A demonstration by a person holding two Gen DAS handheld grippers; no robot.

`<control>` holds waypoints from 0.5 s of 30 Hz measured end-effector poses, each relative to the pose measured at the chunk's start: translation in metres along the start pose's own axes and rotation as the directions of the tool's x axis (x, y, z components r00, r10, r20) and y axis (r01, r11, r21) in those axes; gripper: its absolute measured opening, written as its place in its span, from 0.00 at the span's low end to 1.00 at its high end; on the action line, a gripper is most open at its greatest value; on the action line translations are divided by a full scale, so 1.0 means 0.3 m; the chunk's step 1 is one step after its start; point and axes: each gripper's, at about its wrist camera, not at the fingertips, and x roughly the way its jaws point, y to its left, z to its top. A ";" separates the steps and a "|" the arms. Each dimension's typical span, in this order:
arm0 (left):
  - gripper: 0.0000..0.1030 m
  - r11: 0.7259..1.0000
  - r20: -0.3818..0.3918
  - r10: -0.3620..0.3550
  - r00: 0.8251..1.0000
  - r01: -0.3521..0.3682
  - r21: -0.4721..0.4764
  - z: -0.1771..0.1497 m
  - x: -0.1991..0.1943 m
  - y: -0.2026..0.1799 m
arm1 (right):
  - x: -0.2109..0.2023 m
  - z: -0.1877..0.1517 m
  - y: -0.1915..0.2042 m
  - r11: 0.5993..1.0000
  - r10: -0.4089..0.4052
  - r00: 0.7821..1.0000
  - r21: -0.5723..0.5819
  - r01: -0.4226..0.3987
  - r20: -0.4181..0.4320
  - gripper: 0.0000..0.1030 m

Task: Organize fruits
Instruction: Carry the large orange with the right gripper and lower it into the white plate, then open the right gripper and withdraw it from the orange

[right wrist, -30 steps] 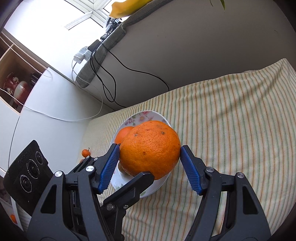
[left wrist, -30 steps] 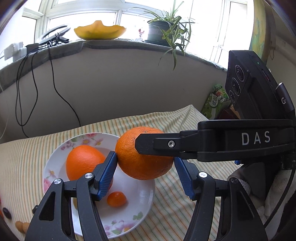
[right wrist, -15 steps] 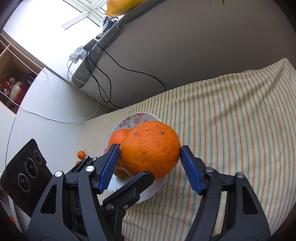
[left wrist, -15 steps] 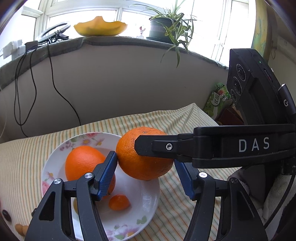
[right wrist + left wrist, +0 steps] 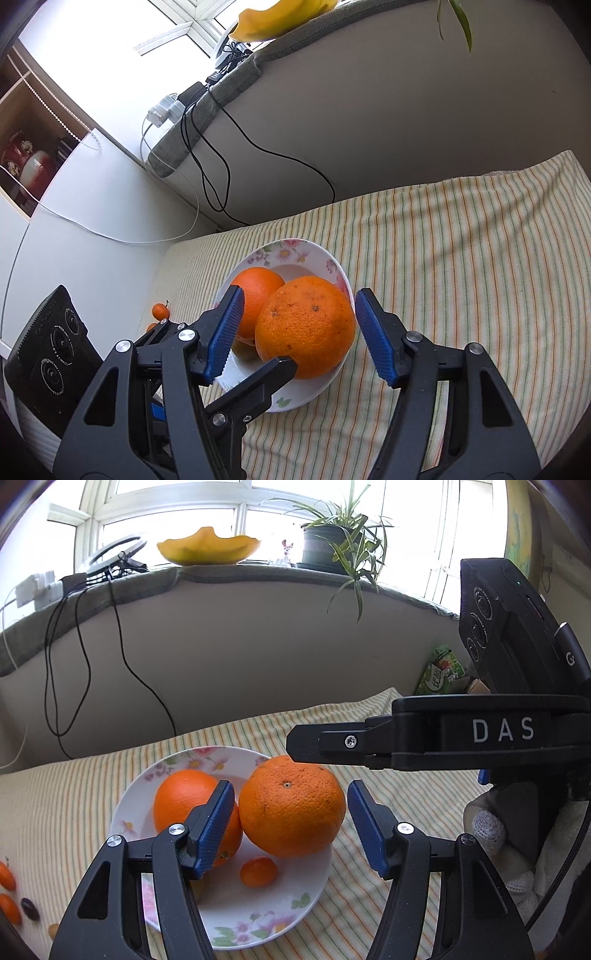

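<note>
Right tongs open, blue pads either side of the big orange, small gaps both sides, not gripping. Left tongs also open, pads flanking the same big orange from the other view, no contact seen. Right tongs' black arm crosses above the orange in the left view. Big orange sits on the right part of the floral plate, touching a second orange on its left. Small kumquat on the plate just in front of them. Plate rests on the striped cloth over the worktop. More kumquats and a dark small fruit lie loose on the cloth at far left. Beyond: wall with black cables, windowsill with yellow bowl and potted spider plant; green packet at right.
</note>
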 end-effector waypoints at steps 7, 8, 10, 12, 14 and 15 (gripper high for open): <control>0.62 1.000 0.004 0.005 1.000 -0.005 0.004 -0.010 -0.025 0.004 | -0.005 -0.011 0.003 1.000 -0.016 1.000 0.001 0.016 -0.001 0.65; 0.62 1.000 0.004 0.005 1.000 -0.005 0.005 -0.012 -0.028 0.004 | -0.008 -0.013 0.002 1.000 -0.018 1.000 0.003 0.018 0.001 0.65; 0.62 1.000 0.005 0.007 1.000 -0.007 0.008 -0.014 -0.033 0.002 | -0.014 -0.014 -0.002 1.000 -0.017 1.000 0.008 0.017 0.006 0.67; 0.62 1.000 0.006 0.007 1.000 -0.007 0.008 -0.018 -0.039 0.002 | -0.022 -0.018 -0.005 1.000 -0.021 1.000 0.009 0.021 0.015 0.72; 0.62 1.000 0.009 0.010 1.000 -0.010 0.011 -0.022 -0.047 0.000 | -0.031 -0.022 -0.006 1.000 -0.029 0.999 0.004 0.029 0.025 0.75; 0.62 1.000 0.011 0.012 1.000 -0.012 0.012 -0.025 -0.054 -0.001 | -0.036 -0.025 -0.006 0.999 -0.036 0.999 0.001 0.036 0.029 0.76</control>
